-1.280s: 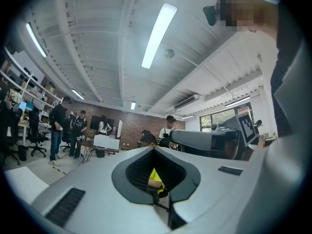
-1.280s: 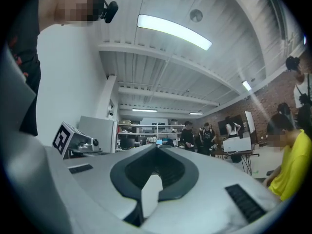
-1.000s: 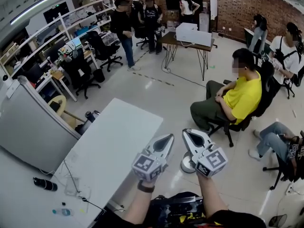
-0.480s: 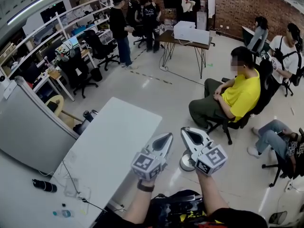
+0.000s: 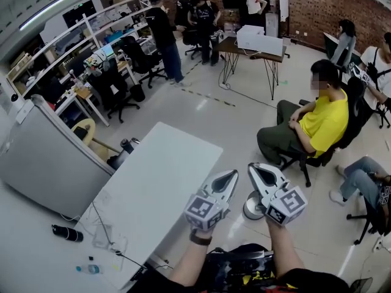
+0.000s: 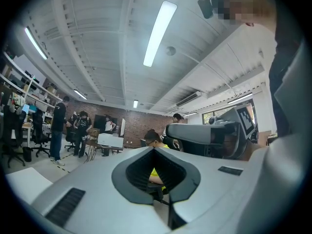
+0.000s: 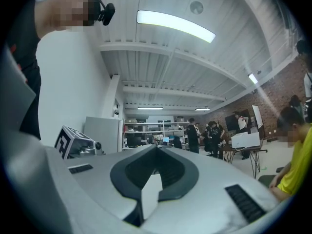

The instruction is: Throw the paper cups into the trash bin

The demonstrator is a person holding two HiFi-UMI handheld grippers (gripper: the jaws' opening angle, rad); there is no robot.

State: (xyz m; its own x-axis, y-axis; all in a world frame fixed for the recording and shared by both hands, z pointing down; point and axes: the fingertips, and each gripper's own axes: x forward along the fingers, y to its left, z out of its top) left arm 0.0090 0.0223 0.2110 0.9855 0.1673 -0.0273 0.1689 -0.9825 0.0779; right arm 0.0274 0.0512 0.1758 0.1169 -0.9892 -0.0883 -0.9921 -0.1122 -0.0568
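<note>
Left tool [image 5: 231, 176] and right tool [image 5: 254, 168] held level side by side, both pressed together on nothing, pale round bin [image 5: 252, 207] on the floor just beneath the right tool, at 4 o'clock from the left tool's tip, its contents unclear, white tabletop [image 5: 165, 182] at 9 o'clock

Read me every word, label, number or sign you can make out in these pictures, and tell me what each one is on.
No readable text anywhere.
The black-and-white square markers on the cubes of the left claw and right claw: patterns, not letters.
Label on the small clear plastic bottle on the white table: too small to read.
</note>
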